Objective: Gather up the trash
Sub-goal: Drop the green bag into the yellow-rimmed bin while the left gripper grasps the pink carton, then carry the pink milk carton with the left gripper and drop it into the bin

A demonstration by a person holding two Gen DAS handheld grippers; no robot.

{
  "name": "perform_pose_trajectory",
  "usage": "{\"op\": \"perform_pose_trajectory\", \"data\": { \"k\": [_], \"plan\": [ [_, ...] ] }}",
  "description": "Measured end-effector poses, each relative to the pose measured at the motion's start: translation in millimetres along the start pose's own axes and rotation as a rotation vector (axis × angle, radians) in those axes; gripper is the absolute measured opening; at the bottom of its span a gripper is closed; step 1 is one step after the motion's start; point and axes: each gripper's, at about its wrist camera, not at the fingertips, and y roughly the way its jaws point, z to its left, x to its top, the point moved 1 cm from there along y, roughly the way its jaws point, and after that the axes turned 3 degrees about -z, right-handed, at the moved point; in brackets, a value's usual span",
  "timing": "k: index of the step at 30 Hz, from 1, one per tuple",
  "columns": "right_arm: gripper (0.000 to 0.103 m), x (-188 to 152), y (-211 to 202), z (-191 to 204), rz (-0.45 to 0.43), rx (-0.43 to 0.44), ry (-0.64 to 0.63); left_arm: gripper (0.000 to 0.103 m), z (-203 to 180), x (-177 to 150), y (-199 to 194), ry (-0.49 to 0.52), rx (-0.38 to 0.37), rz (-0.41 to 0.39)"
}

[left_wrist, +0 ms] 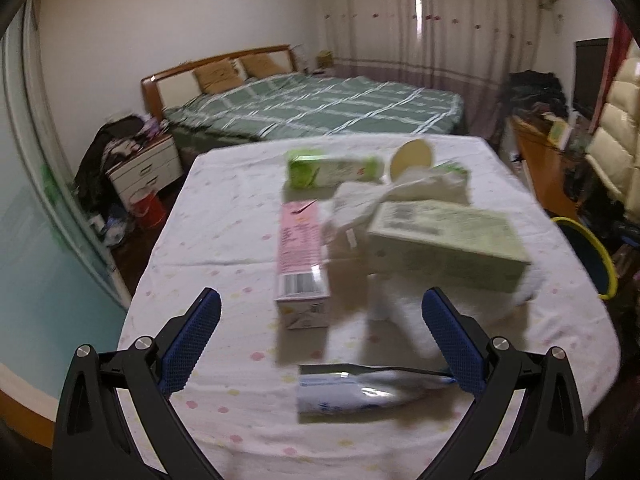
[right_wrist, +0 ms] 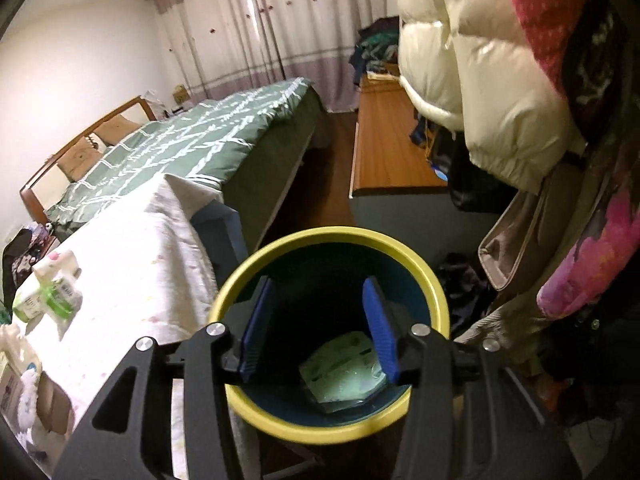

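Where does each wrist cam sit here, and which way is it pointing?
Left wrist: on the left hand-held gripper, looking forward and down across the clothed table at the pink carton, with the bed behind; its two blue-padded fingers show, open and empty.
Right wrist: on the right hand-held gripper, looking down into the yellow-rimmed bin, a pale green packet at its bottom; fingers open, empty.
Shared: table, bed, curtains, and the bin at the left view's right edge.
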Motion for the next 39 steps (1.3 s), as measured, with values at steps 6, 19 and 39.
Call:
{"op": "perform_pose_trajectory", "data": {
  "k": [6,19,39],
  "plan": [
    [0.046,1,-11,12,-0.015,0.023,-0.024,0.094,13,-7,37,-0.016,0.030,0.048],
    [0.047,-5,-4,21,0.005,0.034,-0.042,0.074,22,-6,94,-0.044,0.022,0.110],
    [0.047,-5,-10,28,-0.015,0.058,-0.056,0.041,38,12,39,0.007,0.041,-0.052]
  ]
}}
